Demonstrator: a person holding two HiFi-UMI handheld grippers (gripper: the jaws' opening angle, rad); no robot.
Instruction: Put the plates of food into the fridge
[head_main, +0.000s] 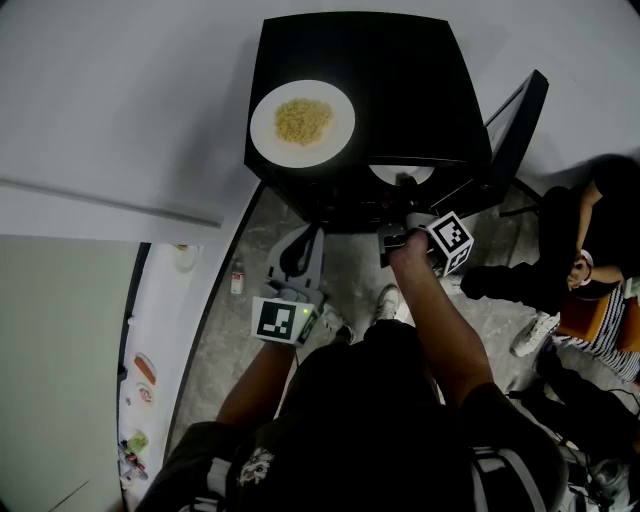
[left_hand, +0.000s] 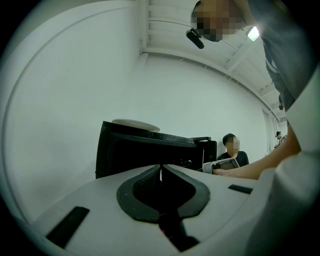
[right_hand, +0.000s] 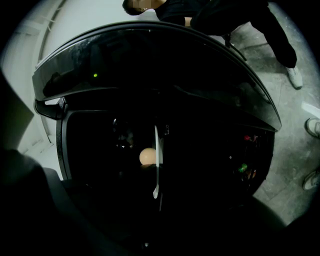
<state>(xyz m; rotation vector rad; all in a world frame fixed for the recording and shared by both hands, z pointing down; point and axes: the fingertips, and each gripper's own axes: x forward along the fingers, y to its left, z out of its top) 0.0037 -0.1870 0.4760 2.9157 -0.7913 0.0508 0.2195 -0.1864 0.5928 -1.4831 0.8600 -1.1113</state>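
Bare lab room: white walls (left_hand: 75, 75), concrete floor (head_main: 350, 275).

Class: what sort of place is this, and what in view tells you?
Probably a bare test room or studio, not a home kitchen: a small black fridge stands on a grey floor by plain white walls.

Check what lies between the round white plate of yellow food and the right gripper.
Head view: bare black fridge top, then the rim of a second white plate held by the right gripper.
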